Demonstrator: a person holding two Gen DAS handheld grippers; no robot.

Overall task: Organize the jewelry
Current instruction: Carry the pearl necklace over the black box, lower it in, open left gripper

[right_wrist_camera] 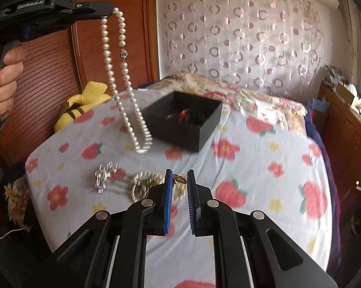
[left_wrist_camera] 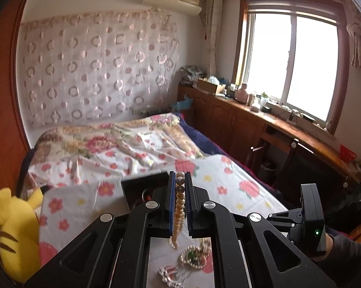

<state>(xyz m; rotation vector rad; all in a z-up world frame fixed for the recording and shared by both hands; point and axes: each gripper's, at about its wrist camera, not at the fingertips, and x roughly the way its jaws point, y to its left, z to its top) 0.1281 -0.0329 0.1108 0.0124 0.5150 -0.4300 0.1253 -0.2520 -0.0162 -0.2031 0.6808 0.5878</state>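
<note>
Above bed: left tool (left_wrist_camera: pixel 179 180) pinching pearl necklace (right_wrist_camera: pixel 123 76); right tool (right_wrist_camera: pixel 179 180) parted.

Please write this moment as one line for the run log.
left gripper: jaws shut on pearl necklace, lifted | right gripper: jaws open above jewelry pile | black box: open on bed

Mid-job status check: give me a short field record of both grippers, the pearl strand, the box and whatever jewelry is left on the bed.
left gripper: shut on pearl necklace, raised above the bed
pearl necklace: hangs in a loop from the left fingers, clear of the sheet
right gripper: fingers apart, holding nothing, low over the remaining pieces
black box: open, on the floral sheet beyond the jewelry, some items already inside
remaining jewelry: crystal piece and beaded bracelet pile on the sheet
</note>
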